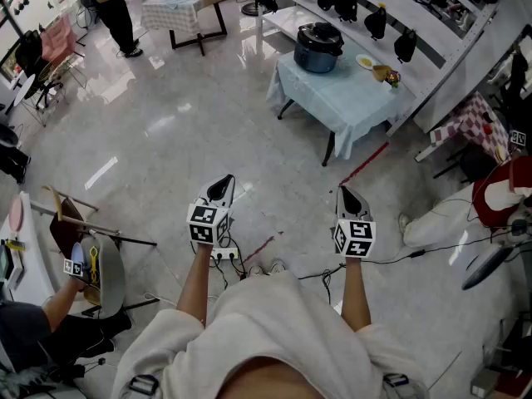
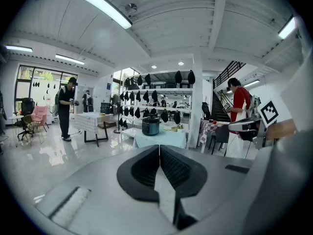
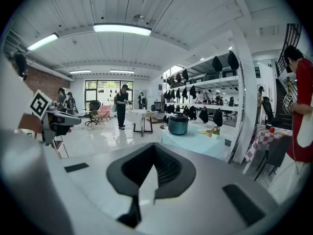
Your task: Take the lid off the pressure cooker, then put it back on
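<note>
Nearby first, low in the head view: left gripper [image 1: 220, 189] at 7 o'clock and right gripper [image 1: 347, 199] at 5 o'clock, both held out over shiny floor [image 1: 166, 123]. Clenched tight, each one, pads pressed together with nothing in between. Same story in the left gripper view and the right gripper view.

Behind each set of jaws, a marker cube [image 1: 206, 223] with black and white squares. No words or brand names to read there, only patterns.

Farther off, toward 12 o'clock, past a wide stretch of floor: small table [image 1: 353, 106] with a pale blue cloth. On its far left corner, the pressure cooker [image 1: 317, 48], dark and round, with the lid [image 1: 320, 30] sitting on top. Well apart from both tools, far out of reach for now. From the left gripper, at about 1 o'clock. From the right gripper, nearly straight ahead at 12 o'clock, so probably a little closer to that one. Round pot, so no long side to line up with. Lid handle too small to make out from here. No label to read on the pot either.

Beside the cooker, toward 3 o'clock, a small plate [image 1: 365, 61]. Behind the table, white shelves [image 1: 416, 11] with dark things on them.

Best guess for next: walk up to the table first, then open up for the lid.
</note>
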Available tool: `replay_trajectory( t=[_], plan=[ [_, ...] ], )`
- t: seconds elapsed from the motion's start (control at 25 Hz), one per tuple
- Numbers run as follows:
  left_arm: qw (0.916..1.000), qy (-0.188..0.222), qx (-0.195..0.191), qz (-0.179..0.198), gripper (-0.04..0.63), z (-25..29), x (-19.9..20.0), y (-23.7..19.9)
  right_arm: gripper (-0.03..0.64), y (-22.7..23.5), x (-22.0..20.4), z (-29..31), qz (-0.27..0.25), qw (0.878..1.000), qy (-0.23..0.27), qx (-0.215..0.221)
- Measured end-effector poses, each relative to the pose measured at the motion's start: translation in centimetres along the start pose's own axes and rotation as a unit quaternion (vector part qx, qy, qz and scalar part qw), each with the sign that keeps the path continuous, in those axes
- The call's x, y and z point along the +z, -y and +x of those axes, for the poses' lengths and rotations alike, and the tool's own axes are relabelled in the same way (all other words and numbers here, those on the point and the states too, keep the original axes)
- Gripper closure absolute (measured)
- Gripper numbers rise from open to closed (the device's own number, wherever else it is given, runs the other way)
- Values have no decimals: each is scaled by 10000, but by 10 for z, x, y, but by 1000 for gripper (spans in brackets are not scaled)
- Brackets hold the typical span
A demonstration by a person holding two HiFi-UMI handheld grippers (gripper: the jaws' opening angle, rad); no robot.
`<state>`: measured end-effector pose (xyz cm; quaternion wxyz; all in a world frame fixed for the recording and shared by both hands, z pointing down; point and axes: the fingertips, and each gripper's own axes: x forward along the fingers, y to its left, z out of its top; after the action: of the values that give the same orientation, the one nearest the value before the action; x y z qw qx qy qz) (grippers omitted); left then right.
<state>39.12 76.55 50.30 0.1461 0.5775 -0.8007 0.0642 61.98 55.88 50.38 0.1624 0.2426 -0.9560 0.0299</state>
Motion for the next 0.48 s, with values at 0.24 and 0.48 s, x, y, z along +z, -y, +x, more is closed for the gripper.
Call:
replay_trajectory(
  t=[0.24, 0.48],
  plan=[
    [10000, 13, -13, -15, 586, 4, -1, 4, 617, 2, 0, 1, -21, 10000, -3, 17],
    [10000, 18, -34, -76, 584, 10, -2, 9, 617, 7, -2, 2, -12, 10000, -5, 32]
  ],
)
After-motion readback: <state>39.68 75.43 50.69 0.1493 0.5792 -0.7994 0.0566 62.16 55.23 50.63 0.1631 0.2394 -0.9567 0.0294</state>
